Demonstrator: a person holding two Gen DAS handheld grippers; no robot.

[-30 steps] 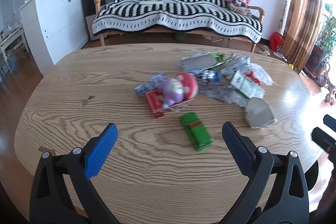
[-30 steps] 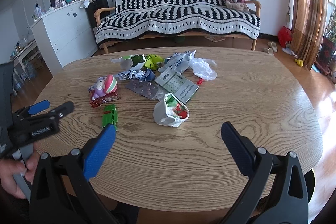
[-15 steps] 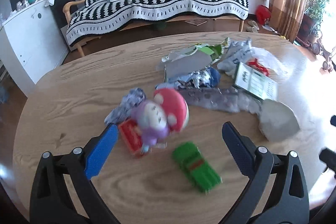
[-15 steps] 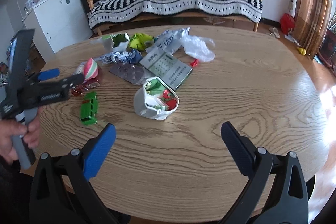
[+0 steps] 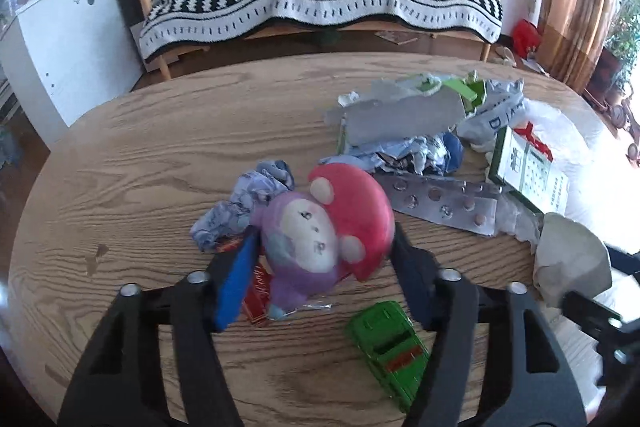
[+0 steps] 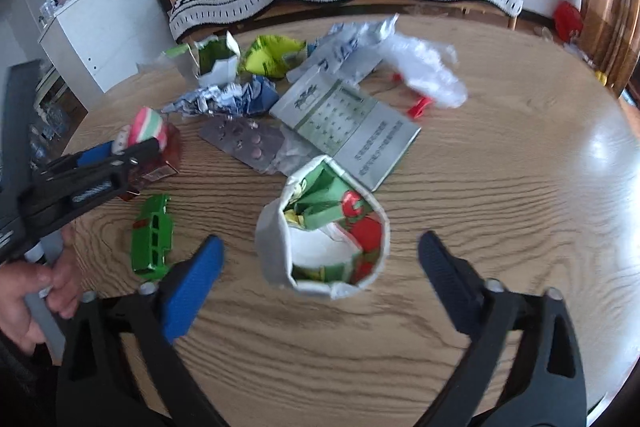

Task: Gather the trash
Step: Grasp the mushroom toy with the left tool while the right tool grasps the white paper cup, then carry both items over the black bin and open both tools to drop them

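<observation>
Now left claw has just been closing around plush toy.

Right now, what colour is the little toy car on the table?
The toy car is bright green. It shows best in the right wrist view, beside the left gripper.

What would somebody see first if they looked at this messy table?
Probably the round pink and purple toy near the front of the wooden table, sitting right between the pads of the left gripper, whose jaws have just been closing around it. Next, the torn white paper cup stuffed with wrappers, lying just ahead of the right gripper. A green toy car lies beside them.
</observation>
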